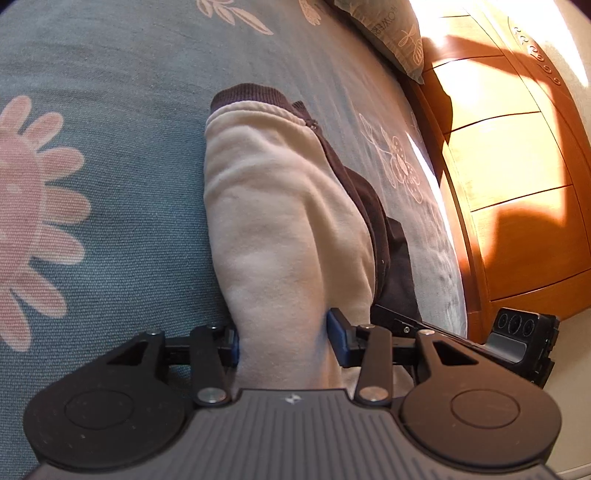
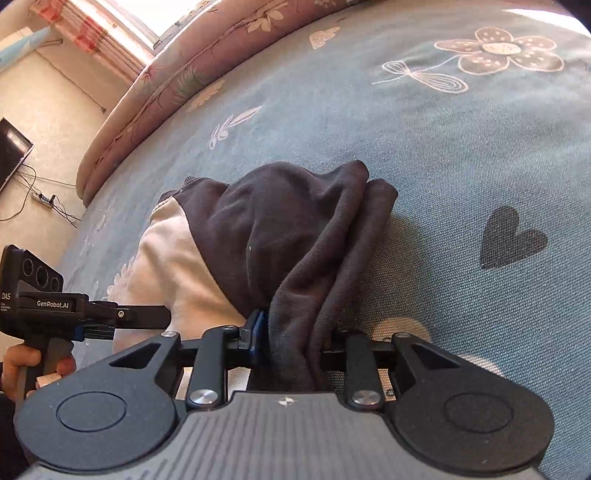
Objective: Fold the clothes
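Left wrist: fingers (image 1: 282, 341) pinch garment (image 1: 280, 206).

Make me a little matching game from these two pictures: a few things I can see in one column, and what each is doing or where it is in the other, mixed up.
Things:
1. left gripper
2. right gripper
3. pillow
4. dark heart print

States or places:
A. lies against the wooden headboard
B. shut on the cream part of the garment
C. printed on the blue bedspread, right of the garment
D. shut on dark brown cloth

Pairs: 1-B, 2-D, 3-A, 4-C
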`<state>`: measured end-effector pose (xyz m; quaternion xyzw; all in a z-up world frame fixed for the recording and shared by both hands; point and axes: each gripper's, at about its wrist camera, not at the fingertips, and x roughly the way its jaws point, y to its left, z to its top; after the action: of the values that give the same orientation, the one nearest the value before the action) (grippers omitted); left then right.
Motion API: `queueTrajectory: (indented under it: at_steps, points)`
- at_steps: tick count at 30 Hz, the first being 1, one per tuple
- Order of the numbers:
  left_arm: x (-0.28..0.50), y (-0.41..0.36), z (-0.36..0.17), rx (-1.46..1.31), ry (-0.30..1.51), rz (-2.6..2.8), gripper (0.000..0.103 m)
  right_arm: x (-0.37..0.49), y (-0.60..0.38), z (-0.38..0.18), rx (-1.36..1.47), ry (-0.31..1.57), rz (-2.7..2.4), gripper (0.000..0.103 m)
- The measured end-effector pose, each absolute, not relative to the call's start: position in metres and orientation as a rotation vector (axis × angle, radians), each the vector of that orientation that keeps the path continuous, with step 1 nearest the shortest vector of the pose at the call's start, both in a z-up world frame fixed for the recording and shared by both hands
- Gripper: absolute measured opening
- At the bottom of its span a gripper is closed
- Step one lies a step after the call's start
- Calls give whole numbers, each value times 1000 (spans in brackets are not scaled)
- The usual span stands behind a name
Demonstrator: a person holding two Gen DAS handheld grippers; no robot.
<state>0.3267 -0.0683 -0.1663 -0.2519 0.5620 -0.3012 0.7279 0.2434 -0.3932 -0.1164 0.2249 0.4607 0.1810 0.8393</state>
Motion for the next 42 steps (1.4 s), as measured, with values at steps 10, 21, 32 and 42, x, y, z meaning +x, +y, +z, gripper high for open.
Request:
queueTrajectory:
  at_steps: [10, 21, 32, 42]
  points:
    - [319, -83, -122, -549, 1181, -748, 42, 231, -377, -71, 326, 887, 390, 30]
    - [309, -160, -77, -501, 1137, -920, 44, 206, -428, -20, 291, 768, 276, 31]
    - [321, -292, -68, -445, 1179, -1099, 44, 190, -536, -9, 267, 724, 83, 32]
    - [342, -401, -81, -423, 1206, -1214, 44, 211, -627, -23, 247, 686, -60, 32]
